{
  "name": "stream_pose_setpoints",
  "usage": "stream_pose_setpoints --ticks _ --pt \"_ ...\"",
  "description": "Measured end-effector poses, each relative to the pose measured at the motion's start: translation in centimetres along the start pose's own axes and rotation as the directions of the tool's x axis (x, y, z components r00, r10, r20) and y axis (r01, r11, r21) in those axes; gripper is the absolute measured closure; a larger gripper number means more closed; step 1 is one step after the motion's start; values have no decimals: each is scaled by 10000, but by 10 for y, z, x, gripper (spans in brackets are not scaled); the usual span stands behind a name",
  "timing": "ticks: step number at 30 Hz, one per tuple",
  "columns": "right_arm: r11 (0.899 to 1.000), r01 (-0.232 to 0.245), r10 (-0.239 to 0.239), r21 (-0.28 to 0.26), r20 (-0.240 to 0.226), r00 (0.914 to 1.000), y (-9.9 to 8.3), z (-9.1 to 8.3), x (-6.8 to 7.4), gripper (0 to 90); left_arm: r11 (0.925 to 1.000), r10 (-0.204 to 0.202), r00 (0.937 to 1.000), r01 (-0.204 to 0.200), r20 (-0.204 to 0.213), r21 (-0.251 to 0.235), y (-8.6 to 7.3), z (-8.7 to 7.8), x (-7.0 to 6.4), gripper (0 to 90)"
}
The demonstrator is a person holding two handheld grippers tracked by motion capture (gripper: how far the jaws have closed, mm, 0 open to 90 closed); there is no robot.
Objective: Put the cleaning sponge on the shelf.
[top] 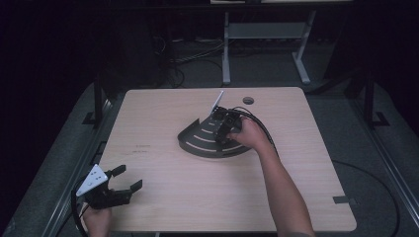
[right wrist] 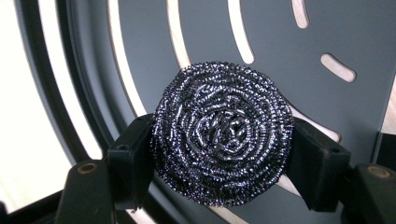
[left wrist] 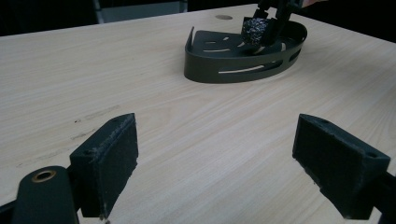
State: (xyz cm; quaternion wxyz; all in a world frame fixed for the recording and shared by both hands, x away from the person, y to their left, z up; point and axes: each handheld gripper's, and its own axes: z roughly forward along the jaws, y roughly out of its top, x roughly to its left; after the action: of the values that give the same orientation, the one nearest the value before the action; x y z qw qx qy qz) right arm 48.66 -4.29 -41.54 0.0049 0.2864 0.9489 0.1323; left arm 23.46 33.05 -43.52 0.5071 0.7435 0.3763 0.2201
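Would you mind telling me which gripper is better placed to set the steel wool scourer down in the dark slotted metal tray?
Right. The right gripper already clamps the round steel wool scourer over the dark slotted tray; the left gripper sits open at the table's near corner.

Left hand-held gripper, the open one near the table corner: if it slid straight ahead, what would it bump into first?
Probably the dark slotted tray. The left hand-held gripper faces bare table up to it, though the tray sits slightly right of centre.

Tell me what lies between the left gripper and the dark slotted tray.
Only bare wooden table. In the left gripper view, the open left gripper looks across plain tabletop to the tray, where the right gripper holds the steel scourer.
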Motion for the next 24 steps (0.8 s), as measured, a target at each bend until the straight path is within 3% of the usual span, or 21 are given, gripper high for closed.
stream_pose_setpoints --ticks 7,24 --pt "9997 -96 95 -214 -44 9999 -5 3 -1 304 10000 32 10000 -32 20 1 1 0 -1 137" --pt "9998 -191 191 34 34 9998 -6 11 -1 303 10000 36 10000 -36 -12 30 0 0 -1 137"
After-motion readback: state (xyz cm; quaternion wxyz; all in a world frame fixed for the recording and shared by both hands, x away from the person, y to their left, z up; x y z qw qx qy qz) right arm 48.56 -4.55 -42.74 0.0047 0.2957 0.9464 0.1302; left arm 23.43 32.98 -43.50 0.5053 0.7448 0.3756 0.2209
